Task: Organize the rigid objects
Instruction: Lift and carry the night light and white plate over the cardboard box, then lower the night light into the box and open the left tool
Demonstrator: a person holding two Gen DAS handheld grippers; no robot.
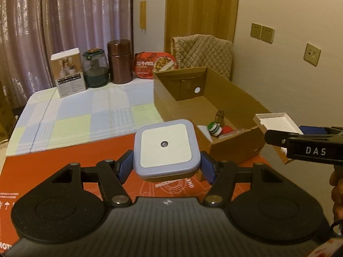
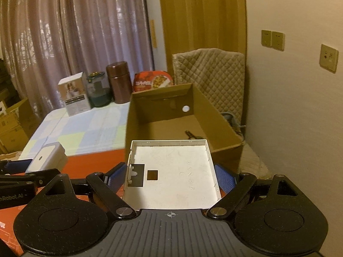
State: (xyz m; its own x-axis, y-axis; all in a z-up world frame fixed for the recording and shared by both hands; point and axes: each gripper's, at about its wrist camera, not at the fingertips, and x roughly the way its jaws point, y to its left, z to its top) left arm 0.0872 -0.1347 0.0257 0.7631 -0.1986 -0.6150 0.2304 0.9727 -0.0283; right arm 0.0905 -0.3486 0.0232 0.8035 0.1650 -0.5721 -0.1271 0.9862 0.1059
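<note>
With the left gripper [image 1: 166, 167] clamped across the smooth, rigid night-light [image 1: 166, 148] and the right gripper [image 2: 171, 176] across the thin, brittle-looking white tray [image 2: 172, 171], both aloft near the cardboard box [image 1: 216, 143], grip flat sidewalls gently.

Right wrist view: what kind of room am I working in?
Most likely a home room, perhaps a bedroom: long pleated mauve curtains, a checked pastel cloth-covered table and a quilted beige chair cover behind the open cardboard box.

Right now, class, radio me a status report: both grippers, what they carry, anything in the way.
Left gripper shut on square night light. Right gripper shut on white tray. Cardboard box ahead, open, path clear.
</note>
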